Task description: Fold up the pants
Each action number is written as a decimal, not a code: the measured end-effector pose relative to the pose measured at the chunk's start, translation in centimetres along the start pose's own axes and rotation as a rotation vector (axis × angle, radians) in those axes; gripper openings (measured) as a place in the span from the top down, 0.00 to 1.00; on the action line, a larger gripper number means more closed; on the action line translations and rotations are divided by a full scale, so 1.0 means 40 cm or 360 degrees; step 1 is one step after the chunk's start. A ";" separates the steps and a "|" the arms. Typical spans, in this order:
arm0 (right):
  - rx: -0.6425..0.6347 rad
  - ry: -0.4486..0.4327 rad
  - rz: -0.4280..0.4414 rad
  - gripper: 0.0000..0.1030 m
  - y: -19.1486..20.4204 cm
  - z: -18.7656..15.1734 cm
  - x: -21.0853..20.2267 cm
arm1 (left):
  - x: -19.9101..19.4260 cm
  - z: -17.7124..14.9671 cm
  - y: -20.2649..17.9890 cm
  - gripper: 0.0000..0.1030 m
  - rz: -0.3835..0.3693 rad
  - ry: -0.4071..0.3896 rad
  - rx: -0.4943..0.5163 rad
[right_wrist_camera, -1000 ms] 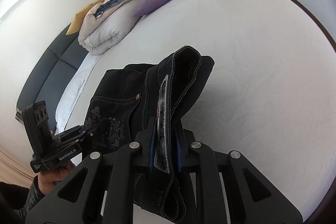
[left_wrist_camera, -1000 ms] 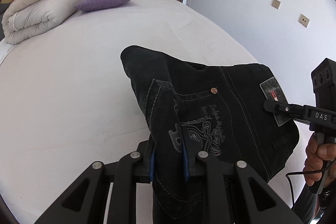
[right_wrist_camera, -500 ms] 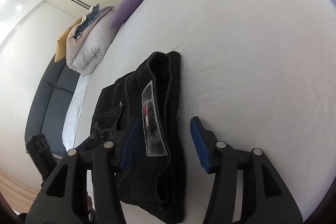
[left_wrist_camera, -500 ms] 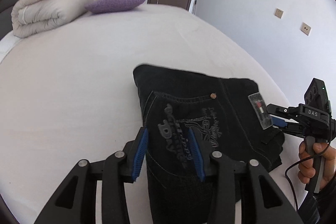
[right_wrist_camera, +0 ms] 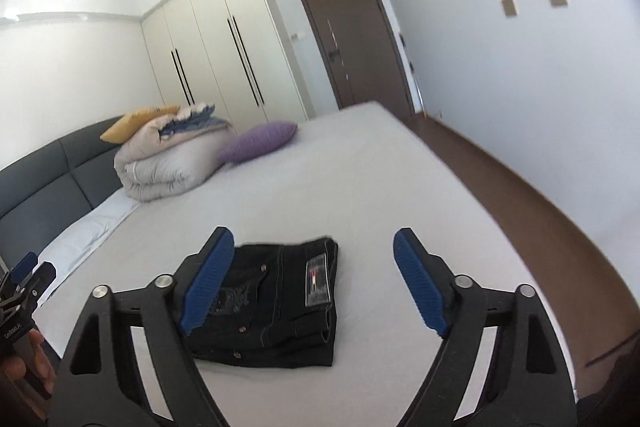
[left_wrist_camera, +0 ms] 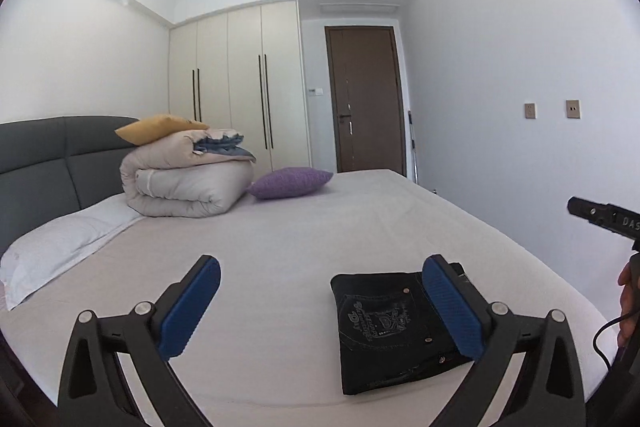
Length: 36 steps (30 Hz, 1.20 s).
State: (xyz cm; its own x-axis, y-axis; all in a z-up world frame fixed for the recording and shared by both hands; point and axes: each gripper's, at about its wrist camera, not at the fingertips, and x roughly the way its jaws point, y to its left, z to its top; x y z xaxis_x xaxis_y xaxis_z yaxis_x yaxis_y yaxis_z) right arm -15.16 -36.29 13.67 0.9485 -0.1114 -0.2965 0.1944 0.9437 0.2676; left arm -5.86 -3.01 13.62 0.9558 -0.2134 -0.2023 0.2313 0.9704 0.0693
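The black pants [left_wrist_camera: 390, 323] are lying folded into a flat, compact square on the bed [left_wrist_camera: 320, 227], near its front edge. The left tongs [left_wrist_camera: 320, 307] are opening wide above the pants with nothing between the blue pads, and the right tongs [right_wrist_camera: 314, 277] are opening too, gripping nothing. Beyond the pants, a rolled duvet [left_wrist_camera: 188, 183] and purple pillow [left_wrist_camera: 290, 182] are sitting by what looks like the headboard.

1 folded pants [left_wrist_camera: 394, 323], 2 cushions (1 purple [left_wrist_camera: 290, 182], 1 yellow [left_wrist_camera: 158, 127]), 1 duvet [left_wrist_camera: 188, 183]
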 end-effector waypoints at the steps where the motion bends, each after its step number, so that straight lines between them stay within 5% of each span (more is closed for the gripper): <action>1: -0.0013 -0.0072 -0.0009 0.09 0.013 0.014 -0.041 | -0.024 0.006 -0.001 0.00 0.0018 -0.0019 -0.0003; 2: -0.0039 -0.0167 -0.0033 0.02 0.023 0.024 -0.092 | -0.050 0.011 -0.002 0.00 0.0043 -0.0044 -0.0015; 5: -0.0129 -0.0377 -0.0089 0.00 0.060 0.043 -0.210 | -0.122 0.000 0.007 0.00 0.0125 -0.0032 -0.0095; 8: -0.0255 -0.0403 -0.0088 0.00 0.108 0.036 -0.286 | -0.127 -0.018 0.007 0.00 0.0117 0.0108 -0.0124; 15: -0.0257 -0.0153 -0.0150 0.00 0.145 -0.056 -0.400 | -0.115 -0.113 -0.033 0.00 0.0135 0.0403 -0.0102; 27: -0.0110 0.0322 -0.0216 0.00 0.113 -0.137 -0.253 | -0.065 -0.194 -0.044 0.00 0.0131 0.0638 -0.0139; 36: -0.0215 0.0431 -0.0198 0.00 0.117 -0.172 -0.153 | -0.025 -0.239 -0.022 0.00 0.0169 0.0757 -0.0166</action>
State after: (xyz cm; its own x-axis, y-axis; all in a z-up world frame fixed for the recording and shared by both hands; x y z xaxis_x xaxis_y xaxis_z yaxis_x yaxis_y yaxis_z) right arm -21.75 -29.04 10.45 0.8151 -0.1590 -0.5570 0.2527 0.9629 0.0949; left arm -8.76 -2.59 4.43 0.7788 -0.0612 -0.6242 0.0945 0.9953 0.0203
